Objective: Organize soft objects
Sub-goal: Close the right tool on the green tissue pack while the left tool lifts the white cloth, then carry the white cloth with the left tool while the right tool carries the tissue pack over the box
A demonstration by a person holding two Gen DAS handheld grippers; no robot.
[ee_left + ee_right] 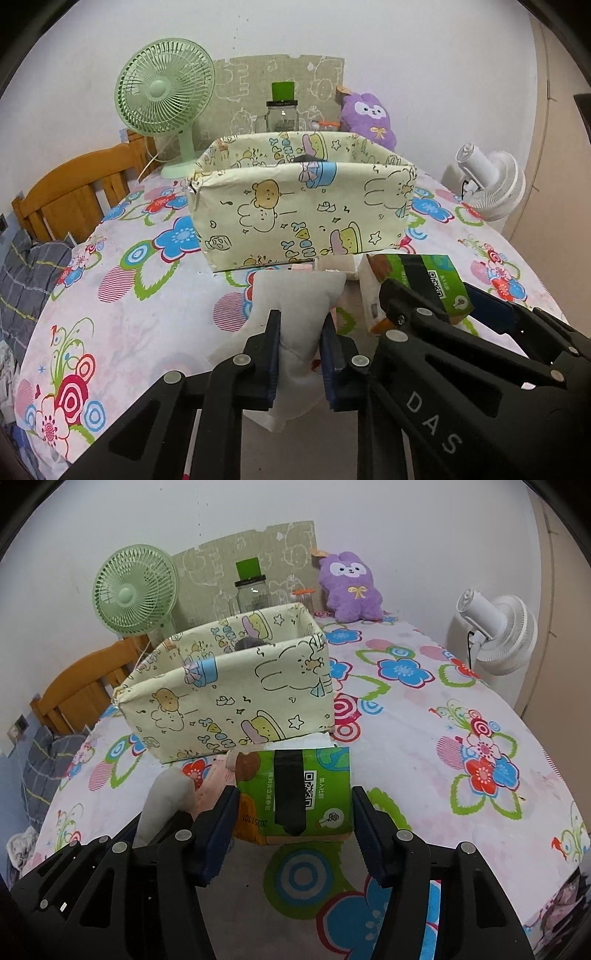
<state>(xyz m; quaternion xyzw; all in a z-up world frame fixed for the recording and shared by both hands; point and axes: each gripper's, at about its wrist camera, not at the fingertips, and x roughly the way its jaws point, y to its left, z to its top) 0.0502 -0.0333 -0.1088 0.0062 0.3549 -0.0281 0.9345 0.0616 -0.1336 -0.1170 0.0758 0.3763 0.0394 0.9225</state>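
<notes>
Left gripper (299,354): fingers closed on a grey-white plush toy (295,314), held just in front of the fabric storage box (295,206).
Right gripper (291,834): fingers pressed against both sides of a green tissue pack (295,794), also just before the box.
Box: cartoon-printed, open-topped, on the floral tablecloth (443,738); a dark item shows inside, unclear.
Beyond: green desk fan (164,92), purple plush rabbit (349,587), glass jar (253,594).

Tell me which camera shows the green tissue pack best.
The right wrist view: the green tissue pack sits centered between the right gripper fingers, label facing up. The left wrist view shows only a slanted part behind that gripper.
</notes>
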